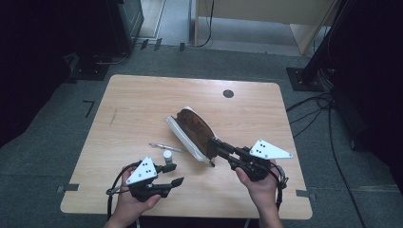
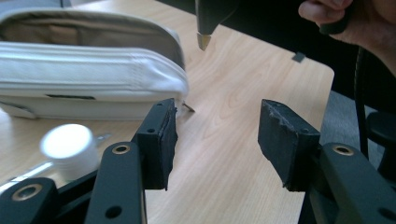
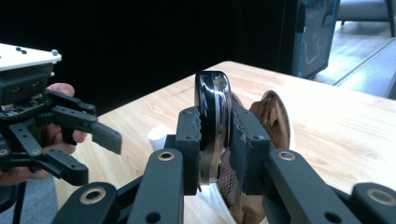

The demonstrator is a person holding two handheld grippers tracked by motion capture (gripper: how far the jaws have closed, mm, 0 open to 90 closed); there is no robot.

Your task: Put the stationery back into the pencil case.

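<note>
The table (image 1: 142, 109) at frame centre is pale wood-grain laminate, smooth with a soft sheen. On it, the pouch (image 2: 88, 70) has matt off-white cloth outside and a brown snakeskin-patterned lining. The black object (image 3: 212, 121) clamped mid-frame is glossy and mirror-smooth. Each tool's pads (image 2: 161, 140) are matt, rough black rubber with frayed edges.

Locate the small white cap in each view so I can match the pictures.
High view: white cap lies low centre, just above the left gripper.
Left gripper view: lower left, beside the left jaw.
Right gripper view: centre, partly behind the jaws.
Shared landmark: the open pouch.
</note>
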